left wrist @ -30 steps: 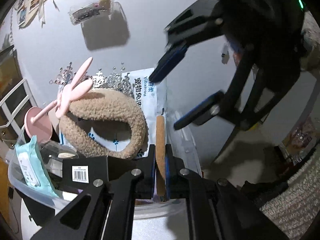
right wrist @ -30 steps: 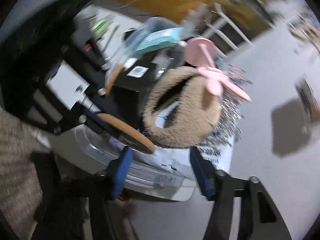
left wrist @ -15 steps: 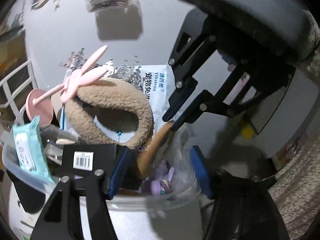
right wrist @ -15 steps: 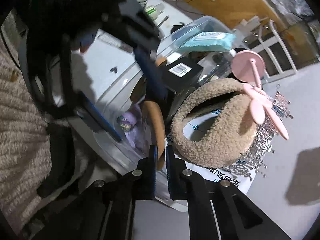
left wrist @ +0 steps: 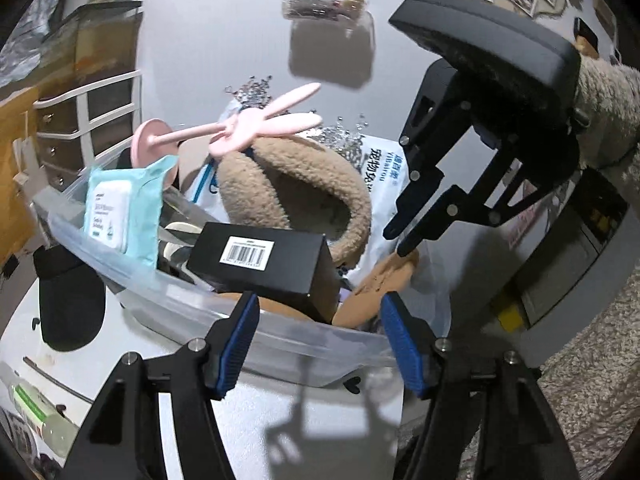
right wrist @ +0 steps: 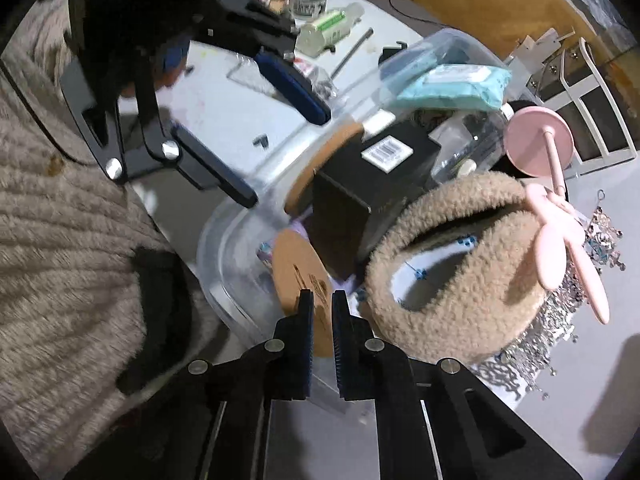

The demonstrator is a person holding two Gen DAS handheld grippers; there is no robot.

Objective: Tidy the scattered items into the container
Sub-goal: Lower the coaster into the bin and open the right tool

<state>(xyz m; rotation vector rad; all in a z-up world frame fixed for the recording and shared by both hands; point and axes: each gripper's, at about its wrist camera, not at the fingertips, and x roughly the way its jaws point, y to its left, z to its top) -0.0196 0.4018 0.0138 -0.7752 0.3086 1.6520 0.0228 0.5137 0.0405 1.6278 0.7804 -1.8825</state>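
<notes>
The right gripper (right wrist: 321,320) pinches a round cork coaster (right wrist: 303,276) on edge at the near corner of the clear plastic container (left wrist: 168,304), beside a black barcoded box (left wrist: 260,258) and a fuzzy tan headband (right wrist: 452,308). The left gripper (left wrist: 316,340) hovers wide apart and empty over the bin's near rim.

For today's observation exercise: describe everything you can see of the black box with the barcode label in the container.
The black box is a matte, cardboard-looking rectangular carton with sharp edges and a white barcode sticker on its upward face. It looks closed. It sits tilted atop the pile in the clear plastic container, one end toward the rim. A round cork coaster leans beside it, and the fuzzy tan headband lies just behind. Neither gripper touches it.
</notes>
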